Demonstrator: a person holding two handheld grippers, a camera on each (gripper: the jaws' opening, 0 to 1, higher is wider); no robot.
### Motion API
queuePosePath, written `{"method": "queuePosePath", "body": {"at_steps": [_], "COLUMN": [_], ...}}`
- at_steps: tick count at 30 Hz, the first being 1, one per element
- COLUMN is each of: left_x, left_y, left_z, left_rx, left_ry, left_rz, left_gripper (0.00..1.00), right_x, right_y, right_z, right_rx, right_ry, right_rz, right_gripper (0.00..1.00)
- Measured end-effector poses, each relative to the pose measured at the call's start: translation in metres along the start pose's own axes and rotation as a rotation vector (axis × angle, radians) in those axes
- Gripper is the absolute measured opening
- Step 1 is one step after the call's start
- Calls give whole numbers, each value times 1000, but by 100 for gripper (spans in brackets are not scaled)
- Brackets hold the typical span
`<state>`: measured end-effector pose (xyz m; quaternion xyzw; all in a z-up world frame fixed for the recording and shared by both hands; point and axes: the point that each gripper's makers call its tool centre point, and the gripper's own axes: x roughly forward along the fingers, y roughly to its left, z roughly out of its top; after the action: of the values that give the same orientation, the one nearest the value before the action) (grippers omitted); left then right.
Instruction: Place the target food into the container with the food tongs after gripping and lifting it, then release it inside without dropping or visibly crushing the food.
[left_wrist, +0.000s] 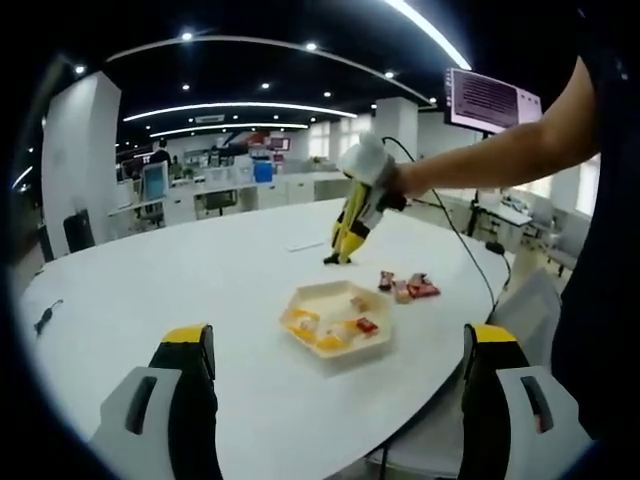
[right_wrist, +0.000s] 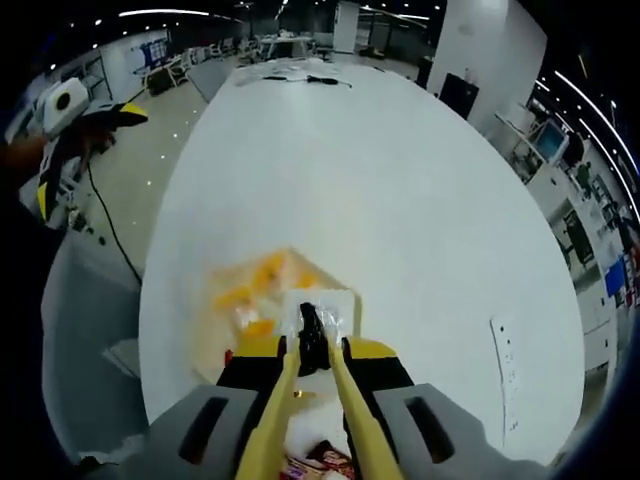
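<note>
A cream hexagonal container (left_wrist: 322, 296) with several yellow and red food pieces lies on the white table (left_wrist: 180, 280). Beside it on the table are several wrapped snacks (left_wrist: 405, 287). My left gripper (left_wrist: 338, 340) is open above the near table edge, holding nothing. A person's arm carries my right gripper (left_wrist: 358, 205), which is shut on yellow food tongs (left_wrist: 345, 240) whose dark tips touch the table behind the container. In the right gripper view the tongs (right_wrist: 270, 420) run forward from my right gripper (right_wrist: 315, 365). Their black tips are nearly closed over a pale piece (right_wrist: 335, 305) beside the blurred container (right_wrist: 250, 295). Whether they grip it is unclear.
A cable (left_wrist: 450, 235) trails off the table's right edge. A sheet of paper (right_wrist: 505, 350) lies on the table. A small dark object (left_wrist: 45, 318) sits at the far left edge. Red wrappers (right_wrist: 322, 460) show between the tong arms. Desks and chairs stand around.
</note>
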<state>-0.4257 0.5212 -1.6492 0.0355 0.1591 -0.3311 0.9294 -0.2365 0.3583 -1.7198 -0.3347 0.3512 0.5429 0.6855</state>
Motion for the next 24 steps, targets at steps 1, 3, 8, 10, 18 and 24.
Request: {"method": "queuePosePath", "body": {"at_steps": [1,3,8,10,18,24], "left_x": [0,-1,0,1,3,7], "left_y": [1,1,0,0,-1,-3], "left_z": [0,0,0,1,5,6], "left_rx": [-2,-9,-6,-4,9,15], "left_ry": [-2,-6,-6,-9,-14,-11], "left_rz": [4,7,3,2,-6,-17], "left_gripper": [99,99,99,99,99,99], "right_x": [2,4,-3,-7,-20,-29], "right_y": [3,7,6,6,8,8], "right_z": [1,1,7,7,8,4], "right_rx": [-12,-22,-24,-27,-23,-39], "right_ry": [-4,-3,-27,-31,-55,-63], "right_rz": [6,10,-4,-13,-13,-26], "right_gripper": [22,24,25,25,26,27]}}
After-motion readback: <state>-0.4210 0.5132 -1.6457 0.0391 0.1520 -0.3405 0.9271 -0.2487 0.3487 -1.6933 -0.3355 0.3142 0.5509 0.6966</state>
